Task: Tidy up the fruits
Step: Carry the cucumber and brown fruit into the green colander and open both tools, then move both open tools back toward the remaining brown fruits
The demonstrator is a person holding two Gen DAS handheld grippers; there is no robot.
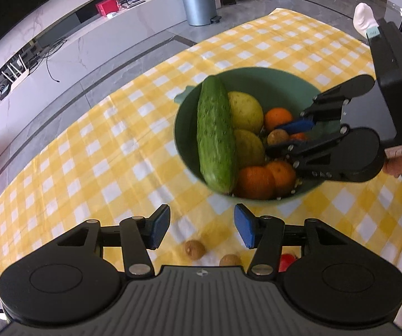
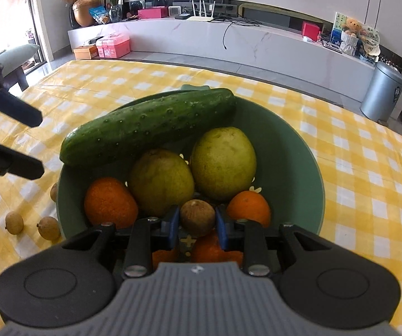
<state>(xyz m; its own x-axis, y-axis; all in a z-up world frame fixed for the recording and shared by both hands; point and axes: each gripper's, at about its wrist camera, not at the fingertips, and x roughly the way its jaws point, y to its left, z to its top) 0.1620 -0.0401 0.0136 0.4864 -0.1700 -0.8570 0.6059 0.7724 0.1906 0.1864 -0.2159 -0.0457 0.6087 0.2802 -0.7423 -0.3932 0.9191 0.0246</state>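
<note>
A green bowl (image 1: 279, 78) (image 2: 290, 151) on the yellow checked tablecloth holds a cucumber (image 1: 214, 134) (image 2: 147, 126), two yellow-green pears (image 2: 223, 162), several oranges (image 2: 110, 203) and more. My right gripper (image 2: 197, 219) is over the bowl, shut on a small brown longan (image 2: 197, 217); it also shows in the left wrist view (image 1: 282, 137). My left gripper (image 1: 202, 225) is open and empty, just in front of the bowl's near rim. Loose longans lie on the cloth (image 1: 193, 249) (image 1: 230, 260) (image 2: 14, 223) (image 2: 49, 227).
A small red fruit (image 1: 287, 261) lies on the cloth by my left gripper's right finger. The table edge runs along the far side, with a grey bin (image 1: 199, 0) and a white TV bench (image 2: 228, 39) beyond.
</note>
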